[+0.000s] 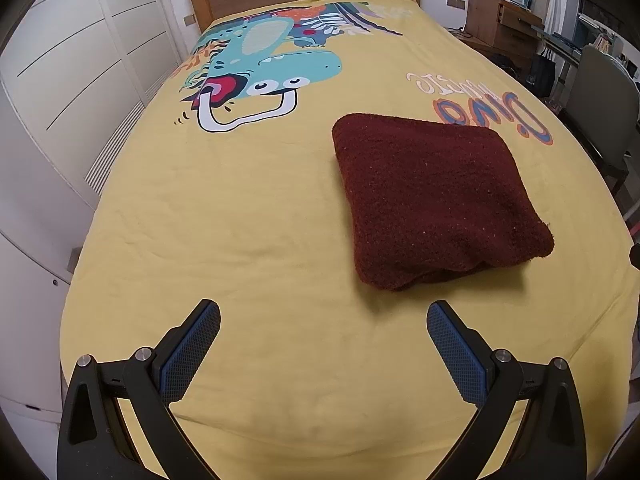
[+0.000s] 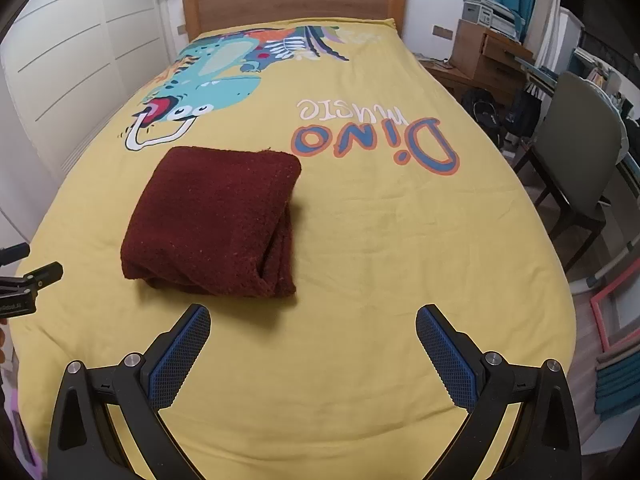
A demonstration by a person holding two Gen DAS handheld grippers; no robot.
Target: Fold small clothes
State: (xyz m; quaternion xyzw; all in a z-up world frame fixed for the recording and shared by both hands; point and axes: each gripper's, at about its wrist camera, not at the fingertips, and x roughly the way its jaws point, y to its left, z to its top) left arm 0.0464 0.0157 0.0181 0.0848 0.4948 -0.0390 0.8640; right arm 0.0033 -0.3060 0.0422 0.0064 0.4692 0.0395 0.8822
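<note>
Two grippers hang over a yellow bedsheet (image 1: 248, 220), and neither touches anything. Starting at the left, the left gripper (image 1: 323, 320) has its fingers spread wide with nothing between the blue pads (image 1: 188, 354); bare sheet lies under them. Ahead and to its right sits the dark red knitted garment (image 1: 432, 196), already folded into a thick, roughly square bundle resting flat on the sheet, just short of the printed "Dino" lettering (image 2: 376, 140). Farther right, the right gripper (image 2: 313, 320) is likewise spread and empty, with the bundle ahead and to its left.

Judging by the neat stacked layers (their open edges show along the near and right sides in the right wrist view), the folding of this piece looks finished; at most a tidy-up or setting aside remains. No other clothes are visible. The bundle's slightly longer axis appears to run from the foot of the bed toward the wooden headboard (image 2: 292, 0), angled a little.
</note>
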